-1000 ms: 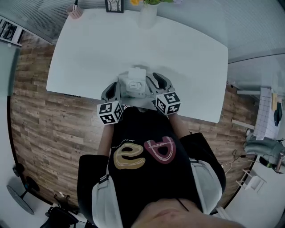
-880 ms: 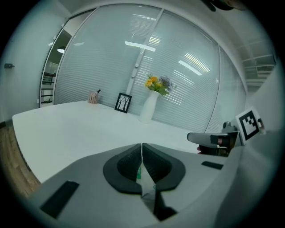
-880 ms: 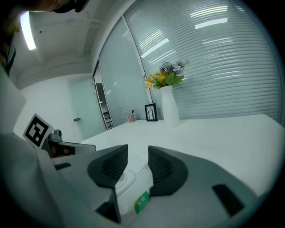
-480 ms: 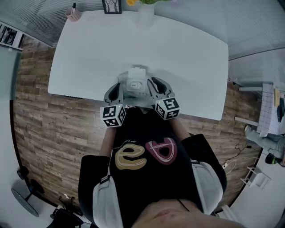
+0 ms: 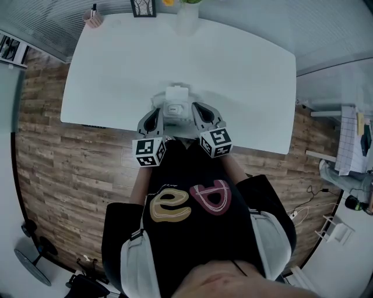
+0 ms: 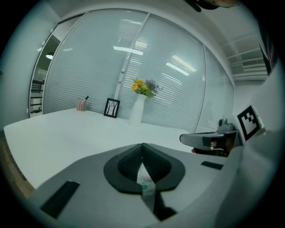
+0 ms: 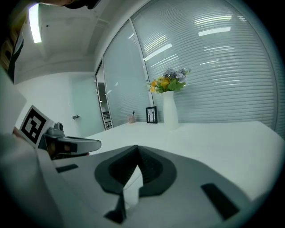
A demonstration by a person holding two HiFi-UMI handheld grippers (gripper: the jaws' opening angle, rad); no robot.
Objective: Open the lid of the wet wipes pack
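A wooden floor [image 5: 64, 157] lies around a big white table [image 5: 245, 87]. A person in a black shirt [image 5: 192, 233] stands at the near edge of the table and holds both grippers over it.

The wet wipes pack [image 5: 176, 110] is near this edge, directly between the two grippers. From the head view I cannot tell whether its lid is up or down, or whether the pack rests on the table.

The left gripper [image 6: 142, 151] is at the left side of the pack. Its jaws are closed on a thin white strip with a small green mark [image 6: 145, 187], which is the side edge of the pack.

The right gripper [image 7: 136, 153] is at the right side of the pack. Its jaws have just been closing, and now they are together on a thin white edge [image 7: 132, 189] of the pack.

At the far edge of the table stand a white vase [image 5: 187, 14] with flowers, a small picture frame [image 5: 143, 7] just beside it and a pen cup [image 5: 92, 17] at the corner.
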